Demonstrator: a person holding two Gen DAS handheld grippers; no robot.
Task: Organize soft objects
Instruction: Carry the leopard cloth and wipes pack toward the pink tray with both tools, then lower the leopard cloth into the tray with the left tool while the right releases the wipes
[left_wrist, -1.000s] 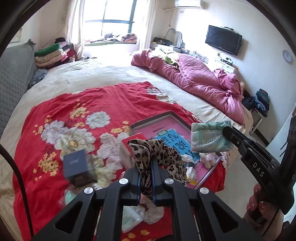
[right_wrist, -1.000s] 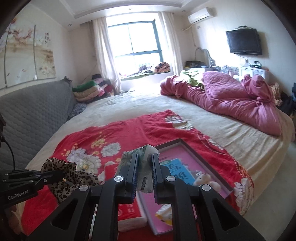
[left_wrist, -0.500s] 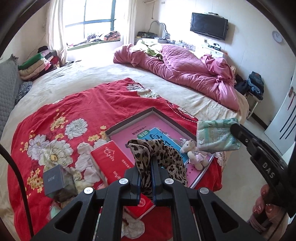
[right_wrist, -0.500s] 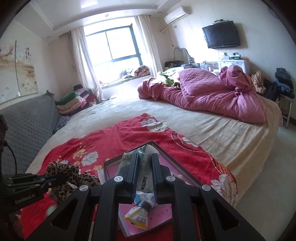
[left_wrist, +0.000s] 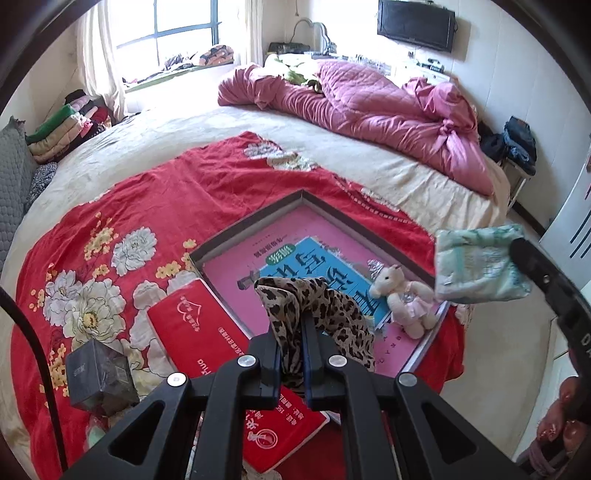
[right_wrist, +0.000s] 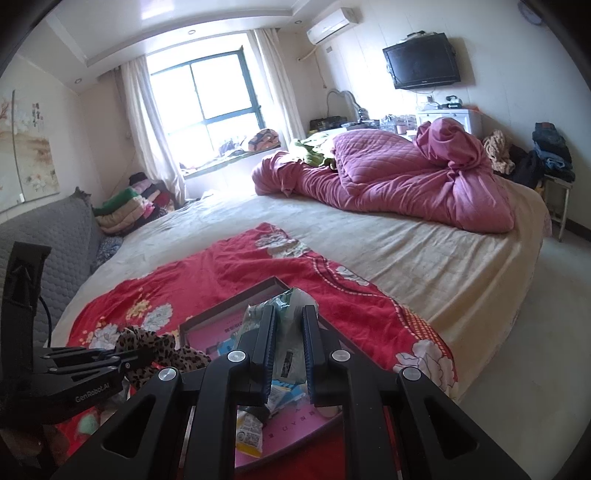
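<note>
My left gripper (left_wrist: 292, 325) is shut on a leopard-print cloth (left_wrist: 314, 306) and holds it above the near corner of a dark-framed pink tray (left_wrist: 255, 225). My right gripper (right_wrist: 289, 317) is shut on a pale green soft pack (right_wrist: 286, 325), which also shows at the right of the left wrist view (left_wrist: 480, 262), held in the air over the tray's right edge. A small white plush bear (left_wrist: 402, 295) lies in the tray beside a blue book (left_wrist: 314, 266). The left gripper and cloth (right_wrist: 155, 347) show at the left of the right wrist view.
A red packet (left_wrist: 207, 332) and a dark box (left_wrist: 98, 376) lie on the red floral blanket (left_wrist: 147, 199) left of the tray. A pink quilt (left_wrist: 369, 110) is heaped at the bed's far side. The floor (right_wrist: 535, 314) lies to the right.
Both grippers have risen and shifted right over the tray, carrying the cloth and the pack. The plush bear and more of the tray have come into view.
</note>
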